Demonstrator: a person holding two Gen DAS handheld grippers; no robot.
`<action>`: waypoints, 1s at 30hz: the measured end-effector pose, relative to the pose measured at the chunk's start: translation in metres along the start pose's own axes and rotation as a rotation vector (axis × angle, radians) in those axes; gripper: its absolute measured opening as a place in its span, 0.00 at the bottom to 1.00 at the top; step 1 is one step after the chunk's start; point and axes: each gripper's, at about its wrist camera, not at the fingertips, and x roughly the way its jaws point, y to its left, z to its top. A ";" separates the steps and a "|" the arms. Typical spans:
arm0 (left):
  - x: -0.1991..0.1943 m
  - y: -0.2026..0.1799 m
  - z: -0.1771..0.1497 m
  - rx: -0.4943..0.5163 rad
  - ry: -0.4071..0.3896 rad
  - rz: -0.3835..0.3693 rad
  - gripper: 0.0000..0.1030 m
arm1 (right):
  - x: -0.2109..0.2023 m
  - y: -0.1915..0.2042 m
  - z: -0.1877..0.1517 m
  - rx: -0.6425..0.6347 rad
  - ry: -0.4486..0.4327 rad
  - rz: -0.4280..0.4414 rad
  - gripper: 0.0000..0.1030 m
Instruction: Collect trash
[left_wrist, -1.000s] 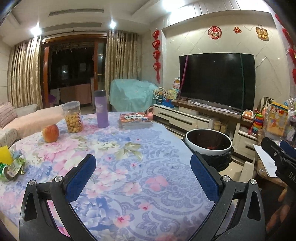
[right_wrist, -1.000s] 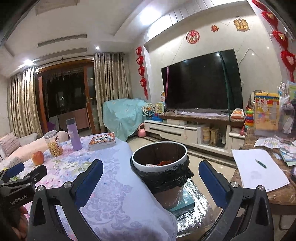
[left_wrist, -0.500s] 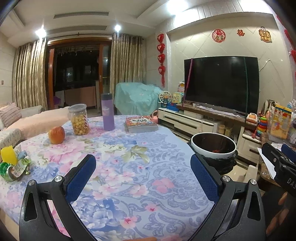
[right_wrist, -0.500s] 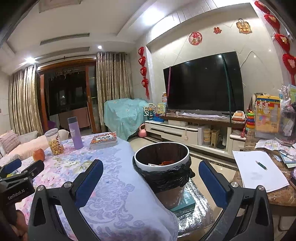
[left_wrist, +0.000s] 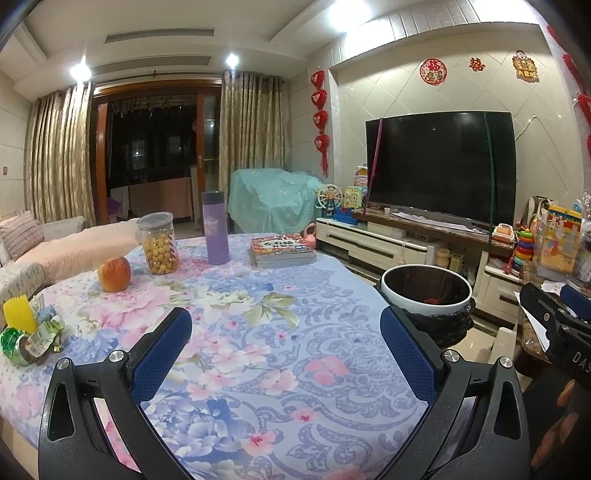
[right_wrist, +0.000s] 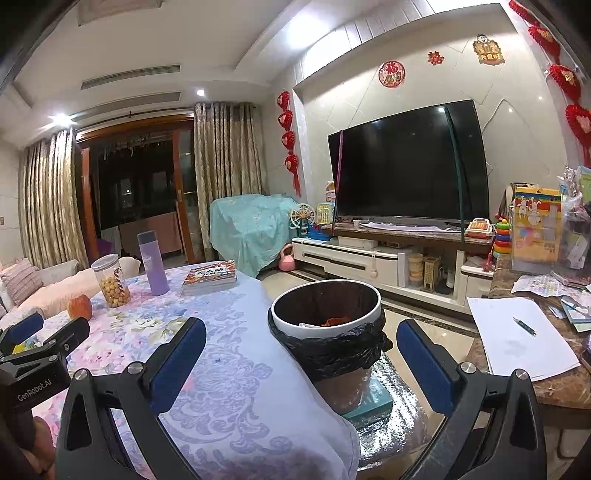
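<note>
On the far left edge of the desk (left_wrist: 258, 332) lies the trash pile (left_wrist: 27, 338): a crumpled green wrapper with a yellow scrap standing up out of it and some paper bits. It sits well apart from the apple (left_wrist: 114, 274), snack jar (left_wrist: 159, 243), purple flask (left_wrist: 216, 227) and book stack (left_wrist: 282, 251) ranged along the far side. The pile's long axis seems to run near-to-far along the desk edge, with the yellow piece pointing upward; its exact lie is hard to read this close to the lens rim.

The left tongs (left_wrist: 286, 354) hang wide and empty over the floral cloth, aimed past the pile toward the middle of the desk. The likely step is reaching for that wrapper, so the tongs should swing left and close across the pile's short width, low enough to catch the crumpled body rather than the loose scrap.

The right tongs (right_wrist: 301, 354) are also spread wide, holding nothing, framing the trash bin (right_wrist: 327, 314), which stands just right of the desk with a black liner folded over its rim and some scraps inside.
</note>
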 end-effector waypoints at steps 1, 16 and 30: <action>0.000 0.000 0.000 0.000 -0.001 0.001 1.00 | 0.000 0.000 0.000 0.000 0.000 0.000 1.00; 0.000 0.001 0.000 -0.003 0.010 -0.009 1.00 | 0.000 0.002 0.000 0.000 0.002 0.003 1.00; 0.000 0.001 -0.001 -0.002 0.011 -0.010 1.00 | -0.001 0.003 -0.001 0.000 0.002 0.005 1.00</action>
